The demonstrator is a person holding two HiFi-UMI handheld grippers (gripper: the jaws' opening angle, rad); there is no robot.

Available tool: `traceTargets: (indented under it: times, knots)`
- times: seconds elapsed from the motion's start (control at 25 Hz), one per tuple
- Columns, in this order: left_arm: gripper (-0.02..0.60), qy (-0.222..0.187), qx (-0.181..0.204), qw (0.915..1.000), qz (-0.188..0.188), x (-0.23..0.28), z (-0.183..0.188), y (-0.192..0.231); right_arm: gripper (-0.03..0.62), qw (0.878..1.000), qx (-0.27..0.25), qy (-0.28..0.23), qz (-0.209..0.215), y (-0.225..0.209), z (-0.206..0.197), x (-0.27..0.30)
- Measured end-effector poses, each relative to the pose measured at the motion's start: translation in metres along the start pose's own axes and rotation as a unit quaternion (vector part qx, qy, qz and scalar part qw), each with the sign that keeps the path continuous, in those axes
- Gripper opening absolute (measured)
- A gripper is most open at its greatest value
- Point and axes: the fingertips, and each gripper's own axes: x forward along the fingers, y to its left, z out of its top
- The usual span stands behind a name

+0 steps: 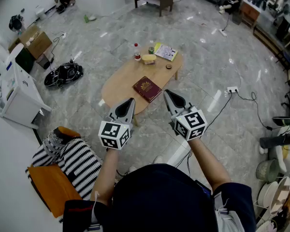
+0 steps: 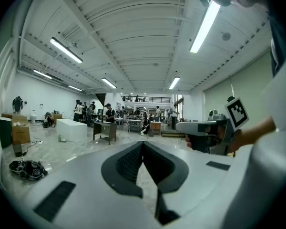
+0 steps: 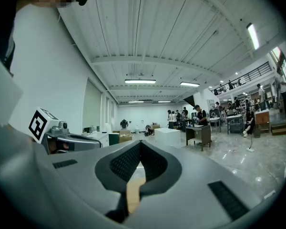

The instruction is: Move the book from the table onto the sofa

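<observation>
meanwhile, the dark red book [image 1: 147,89] is seen lying flat on the oval wooden table [image 1: 121,83], well apart from both grippers. the left gripper [image 1: 129,102] and right gripper [image 1: 167,94] are held level, jaws pressed together on nothing.

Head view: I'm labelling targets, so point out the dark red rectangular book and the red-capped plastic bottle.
dark red rectangular book [image 1: 147,89], head view, middle of its cover.
red-capped plastic bottle [image 1: 137,53], head view, its body.
</observation>
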Motion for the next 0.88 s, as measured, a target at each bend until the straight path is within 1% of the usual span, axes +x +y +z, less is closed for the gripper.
traceTargets:
  times: [0.28, 0.52, 0.72, 0.88]
  knots:
    - [0.014, 0.003, -0.009, 0.9999, 0.005, 0.015, -0.006, -0.009, 0.012, 1.000, 0.009, 0.006, 0.009, -0.015, -0.010, -0.004]
    - [0.014, 0.008, -0.017, 0.9997, 0.018, 0.020, -0.018, -0.017, 0.012, 0.999, 0.002, 0.022, 0.024, -0.022, -0.024, -0.002]
    - [0.014, 0.017, -0.024, 0.9992, 0.026, 0.022, -0.025, -0.009, 0.012, 0.999, 0.007, 0.033, 0.038, -0.021, -0.034, 0.010]
    - [0.014, 0.024, -0.028, 0.9989, 0.028, 0.031, -0.033, 0.005, 0.012, 0.998, 0.009, 0.045, 0.042, -0.027, -0.044, 0.030]
